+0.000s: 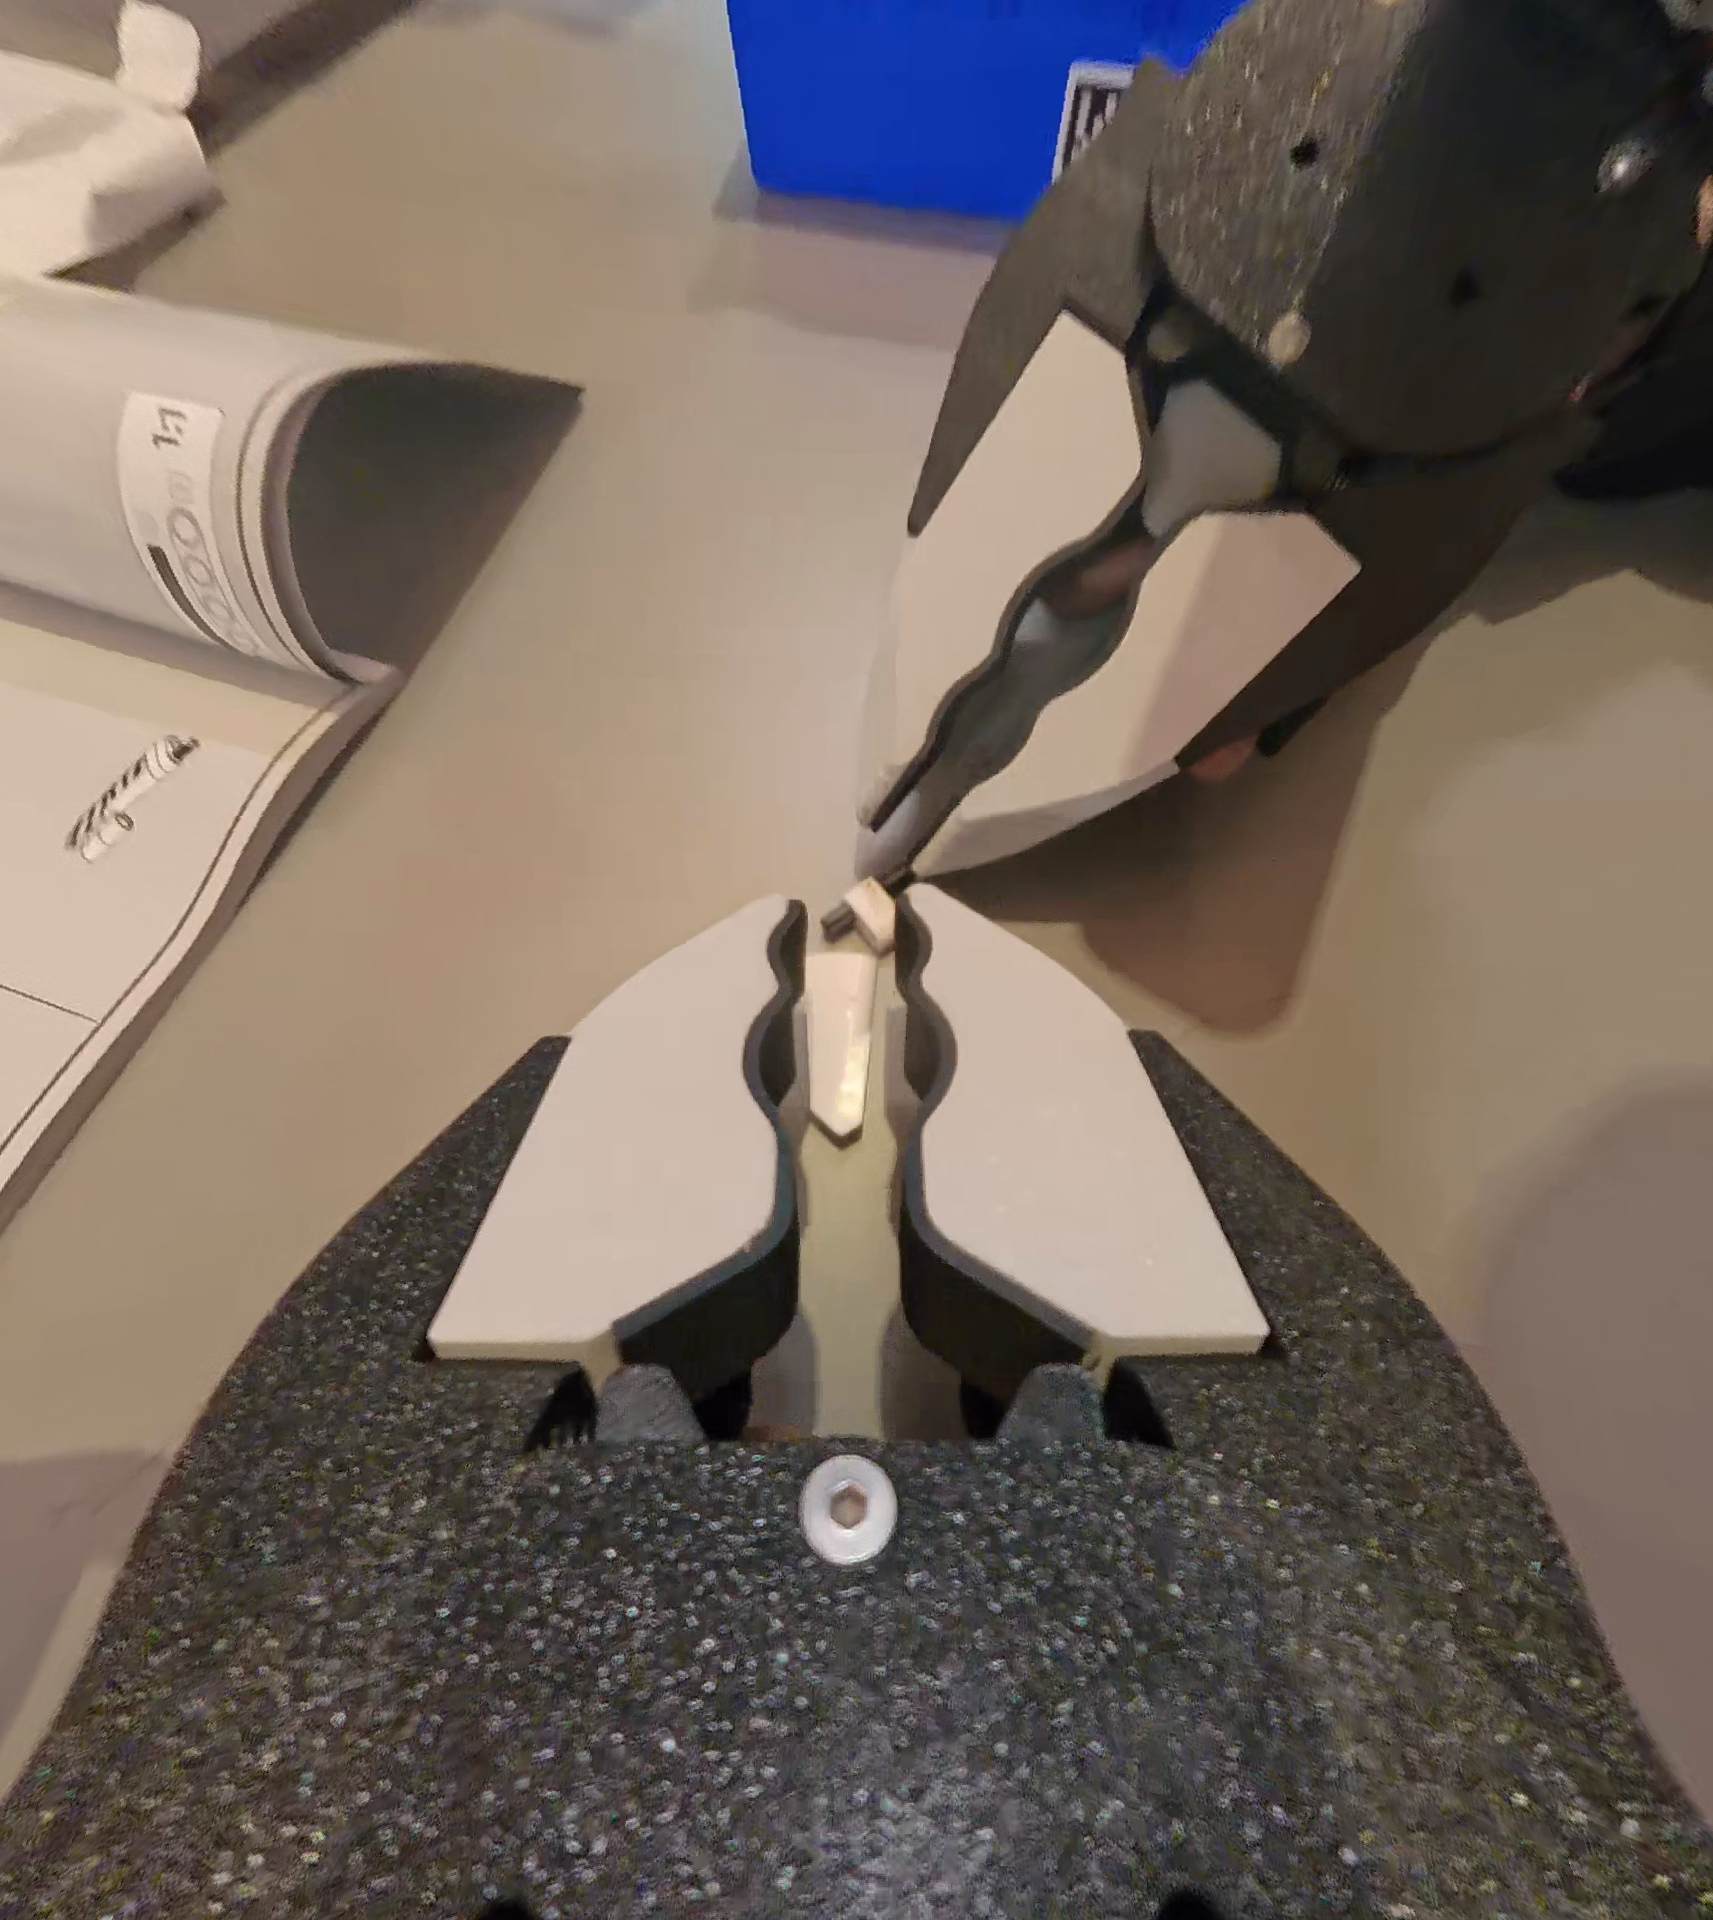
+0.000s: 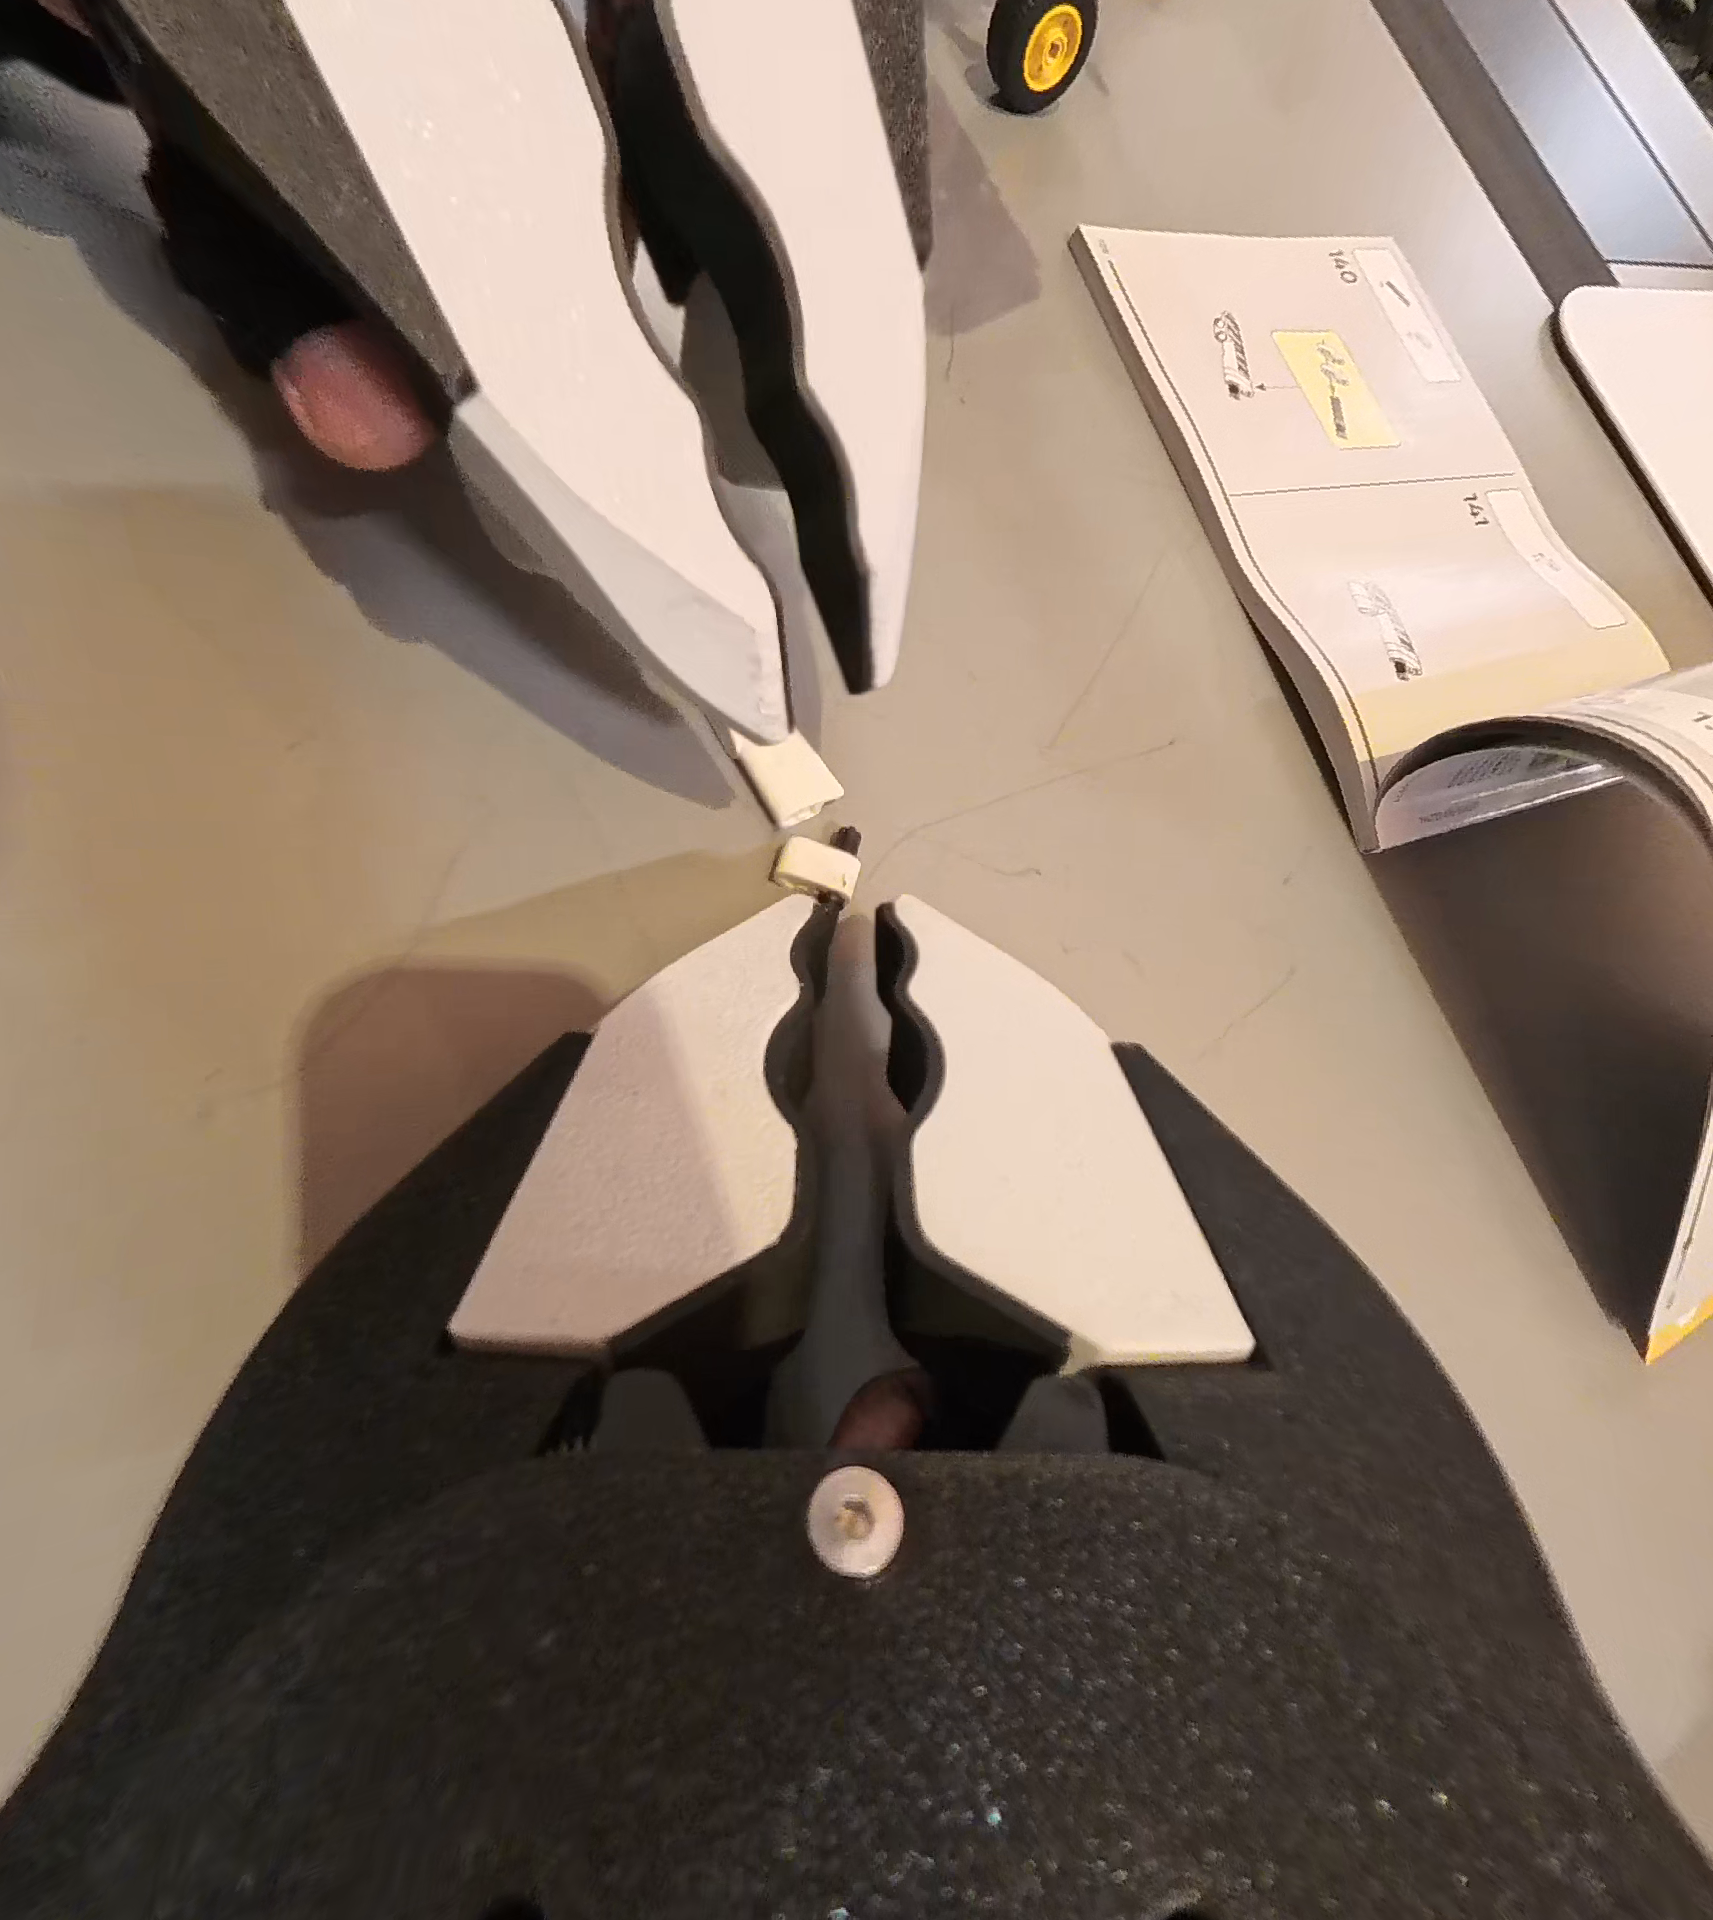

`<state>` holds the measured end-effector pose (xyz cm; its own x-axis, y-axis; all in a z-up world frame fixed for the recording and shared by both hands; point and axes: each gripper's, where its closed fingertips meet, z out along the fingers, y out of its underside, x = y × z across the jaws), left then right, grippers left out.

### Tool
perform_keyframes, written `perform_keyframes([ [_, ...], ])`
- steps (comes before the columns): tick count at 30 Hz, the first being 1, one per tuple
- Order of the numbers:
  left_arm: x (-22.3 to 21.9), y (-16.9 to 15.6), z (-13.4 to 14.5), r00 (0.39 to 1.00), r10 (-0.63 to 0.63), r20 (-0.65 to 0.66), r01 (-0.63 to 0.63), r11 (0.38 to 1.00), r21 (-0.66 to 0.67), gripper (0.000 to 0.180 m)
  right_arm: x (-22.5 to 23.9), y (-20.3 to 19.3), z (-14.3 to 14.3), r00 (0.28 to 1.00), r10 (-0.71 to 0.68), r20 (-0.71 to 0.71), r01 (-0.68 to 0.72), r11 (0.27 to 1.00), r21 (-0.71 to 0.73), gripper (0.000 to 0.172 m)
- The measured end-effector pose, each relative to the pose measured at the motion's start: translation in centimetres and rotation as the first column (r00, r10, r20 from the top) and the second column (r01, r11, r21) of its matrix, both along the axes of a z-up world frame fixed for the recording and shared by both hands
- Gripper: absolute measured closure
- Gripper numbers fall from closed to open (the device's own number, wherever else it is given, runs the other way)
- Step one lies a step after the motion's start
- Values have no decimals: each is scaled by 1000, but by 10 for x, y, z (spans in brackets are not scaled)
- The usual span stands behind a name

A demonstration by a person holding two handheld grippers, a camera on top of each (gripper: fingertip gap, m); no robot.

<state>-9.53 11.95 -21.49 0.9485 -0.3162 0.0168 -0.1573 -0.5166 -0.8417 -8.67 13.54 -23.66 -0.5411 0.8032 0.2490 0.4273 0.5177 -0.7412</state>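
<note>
Left gripper fingers pinched long white beam, its end poking past tips. Right gripper fingers slightly parted; small white block on dark pin at its left fingertip, grip unclear. Grippers tip to tip, angled down over beige table. Open booklet aside, well apart.

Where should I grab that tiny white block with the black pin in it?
Probably pinch the tiny white block across its two flat faces, at the end away from the black pin, coming in from that pin-free end. The pin pokes out both sides of the other end, so fingers there would likely slip. The left gripper's white strip sits close by.
</note>
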Motion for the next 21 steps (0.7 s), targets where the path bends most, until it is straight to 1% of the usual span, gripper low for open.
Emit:
perform_keyframes([
  [4, 3, 7, 11, 997, 36, 69, -41, 996, 77, 160, 4, 5, 2, 1000, -21, -18, 21, 1000, 6, 161],
  [8, 2, 14, 29, 984, 78, 158, -107, 977, 185, 151, 13, 12, 3, 998, -55, -26, 55, 999, -1, 159],
  [10, -1, 16, 36, 981, 98, 164, -136, 961, 240, 150, 18, 15, 4, 998, -63, -29, 63, 998, 2, 159],
  [12, -6, 17, 43, 981, 126, 145, -165, 938, 304, 150, 22, 16, 4, 997, -71, -32, 71, 997, 4, 159],
  [16, -16, 20, 60, 976, 172, 135, -213, 885, 415, 155, 23, 17, 5, 996, -77, -44, 77, 997, 7, 159],
  [19, -16, 21, 72, 971, 168, 170, -230, 850, 474, 166, 23, 17, 4, 996, -76, -39, 77, 997, 12, 159],
  [21, -18, 20, 82, 968, 173, 182, -245, 808, 535, 176, 23, 16, 3, 996, -75, -39, 75, 997, 17, 159],
])
